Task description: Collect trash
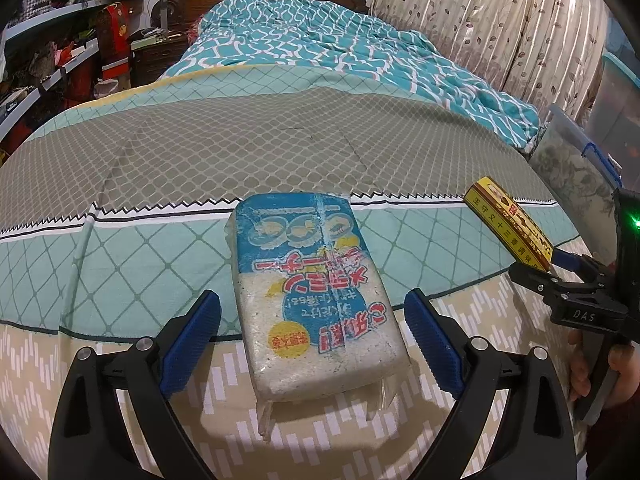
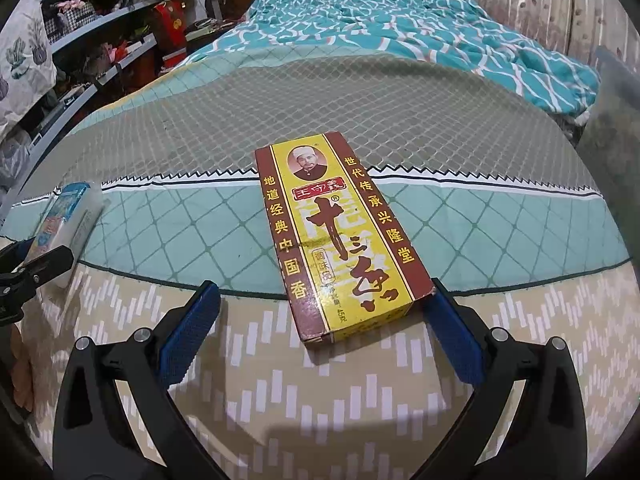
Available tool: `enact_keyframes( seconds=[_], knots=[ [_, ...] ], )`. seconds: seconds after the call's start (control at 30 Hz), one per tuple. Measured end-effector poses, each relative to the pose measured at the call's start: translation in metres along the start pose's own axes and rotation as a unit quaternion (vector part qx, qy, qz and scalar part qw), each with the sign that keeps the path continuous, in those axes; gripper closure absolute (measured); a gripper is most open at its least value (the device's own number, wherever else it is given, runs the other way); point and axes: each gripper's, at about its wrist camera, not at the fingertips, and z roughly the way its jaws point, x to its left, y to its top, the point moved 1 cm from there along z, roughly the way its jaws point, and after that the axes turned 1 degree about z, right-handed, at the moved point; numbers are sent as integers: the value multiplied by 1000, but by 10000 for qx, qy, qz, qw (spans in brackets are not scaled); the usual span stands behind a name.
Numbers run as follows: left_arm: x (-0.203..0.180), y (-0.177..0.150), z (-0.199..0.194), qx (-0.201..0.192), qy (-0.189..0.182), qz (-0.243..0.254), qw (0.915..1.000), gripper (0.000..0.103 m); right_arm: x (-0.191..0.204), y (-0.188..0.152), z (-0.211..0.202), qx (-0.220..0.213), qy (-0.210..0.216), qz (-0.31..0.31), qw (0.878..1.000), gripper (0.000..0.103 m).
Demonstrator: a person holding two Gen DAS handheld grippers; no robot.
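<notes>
Bedspread near the foot edge of the bed (image 1: 280, 152): 2 pieces of trash, each between spread fingers.

Left gripper (image 1: 312, 340) straddles the rice pack (image 1: 316, 296) without touching; right gripper (image 2: 320, 336) straddles the yellow spice box (image 2: 340, 236), right pad touching its near corner. Risks: box skews as the jaws close off-centre; slick pack slips. Pack's clear near flap unclear; no bin visible.
</notes>
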Motion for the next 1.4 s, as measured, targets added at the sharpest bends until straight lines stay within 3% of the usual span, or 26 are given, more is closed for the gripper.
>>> enact_keyframes(
  seconds=[0.43, 0.73, 1.13, 1.4],
  knots=[
    [-1, 1, 3, 81, -56, 106, 9999, 9, -21, -5, -13, -344, 339, 680, 9965, 4],
    [22, 2, -13, -255, -443, -406, 9979, 9, -21, -5, -16, -434, 462, 670, 9957, 4],
    [16, 3, -9, -118, -55, -296, 9995, 9, -27, -5, -16, -479, 541, 787, 9943, 4],
    [20, 2, -7, -52, -72, -376, 9993, 9, -28, -5, -16, -478, 541, 788, 9943, 4]
  ],
)
